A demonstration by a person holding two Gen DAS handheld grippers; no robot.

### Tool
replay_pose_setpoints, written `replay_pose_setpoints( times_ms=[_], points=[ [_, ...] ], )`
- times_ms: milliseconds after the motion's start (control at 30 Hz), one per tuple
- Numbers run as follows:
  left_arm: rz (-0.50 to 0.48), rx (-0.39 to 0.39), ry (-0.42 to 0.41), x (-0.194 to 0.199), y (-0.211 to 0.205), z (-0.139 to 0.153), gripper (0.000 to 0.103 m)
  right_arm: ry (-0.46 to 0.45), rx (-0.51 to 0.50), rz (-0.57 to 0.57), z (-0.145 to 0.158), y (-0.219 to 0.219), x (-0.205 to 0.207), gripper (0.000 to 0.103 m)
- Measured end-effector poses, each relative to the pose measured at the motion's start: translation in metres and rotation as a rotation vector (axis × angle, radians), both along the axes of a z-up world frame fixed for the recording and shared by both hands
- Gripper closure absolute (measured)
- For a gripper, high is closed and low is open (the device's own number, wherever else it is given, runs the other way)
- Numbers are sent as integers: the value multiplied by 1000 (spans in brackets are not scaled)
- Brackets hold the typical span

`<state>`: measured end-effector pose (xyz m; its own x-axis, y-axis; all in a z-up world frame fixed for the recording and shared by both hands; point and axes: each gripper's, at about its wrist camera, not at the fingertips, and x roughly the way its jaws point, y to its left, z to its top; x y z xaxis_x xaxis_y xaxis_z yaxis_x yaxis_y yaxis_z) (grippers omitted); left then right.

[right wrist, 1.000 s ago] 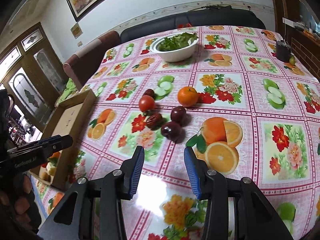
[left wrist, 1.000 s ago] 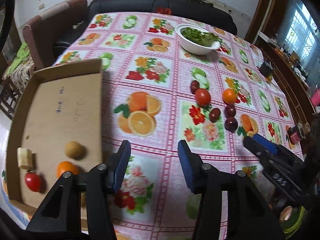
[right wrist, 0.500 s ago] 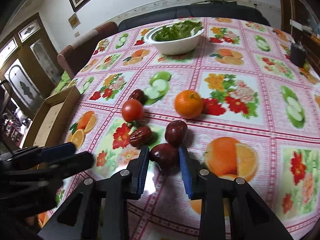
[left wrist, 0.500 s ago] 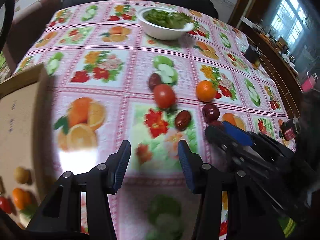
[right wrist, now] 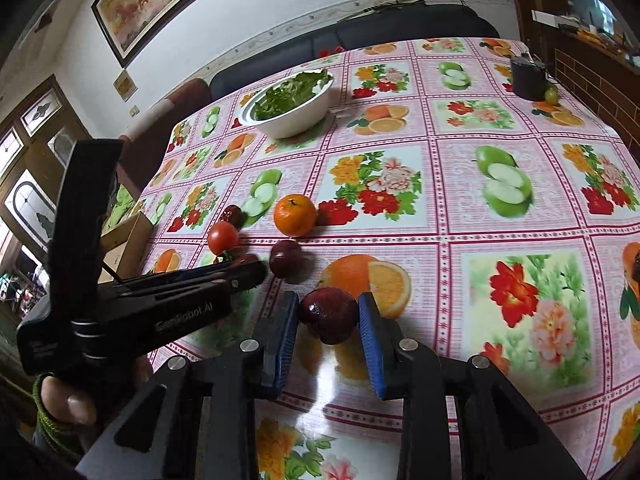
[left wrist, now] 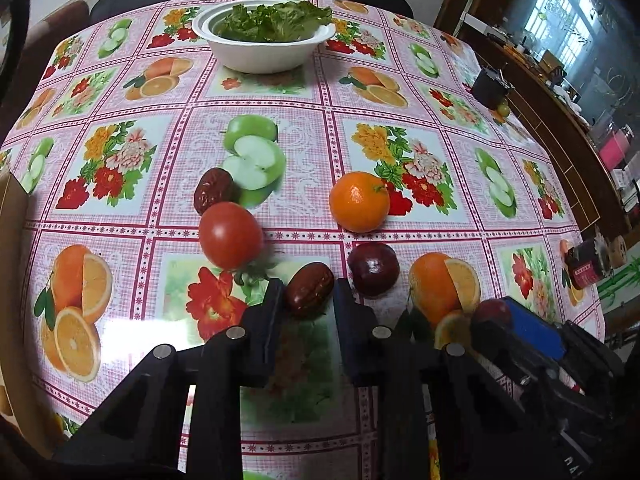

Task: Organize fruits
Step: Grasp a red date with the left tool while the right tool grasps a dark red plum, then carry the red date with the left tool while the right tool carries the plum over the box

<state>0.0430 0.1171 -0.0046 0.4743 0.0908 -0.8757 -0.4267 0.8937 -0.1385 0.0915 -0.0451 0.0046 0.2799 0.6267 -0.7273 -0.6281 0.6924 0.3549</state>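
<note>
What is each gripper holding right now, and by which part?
The left gripper clamps the red date by its two sides. The right gripper clamps the dark plum across its middle, one finger on each side.

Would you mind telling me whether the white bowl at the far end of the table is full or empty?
Partly full. The white bowl holds green leafy vegetables, some reaching above its rim; how deep the greens go cannot be told.

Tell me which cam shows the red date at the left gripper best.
Left wrist: the red date sits whole, close, between the left gripper fingers. Right wrist shows only a reddish sliver above the left gripper there, behind its fingers.
</note>
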Motion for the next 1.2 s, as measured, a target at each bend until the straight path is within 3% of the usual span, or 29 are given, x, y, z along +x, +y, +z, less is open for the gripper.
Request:
replay_pose_setpoints(
  times_ms=[333, 600, 1200],
  points=[
    [67, 44, 0, -43, 0, 16, 81, -18, 12, 36, 9, 9, -16, 72],
    [172, 141, -25, -86, 14, 40, 81, -36, 8, 92, 17, 30, -38, 72],
    [293, 170, -32, -145, 51, 53, 80, -69, 15, 211, 33, 78, -84, 72]
  ],
)
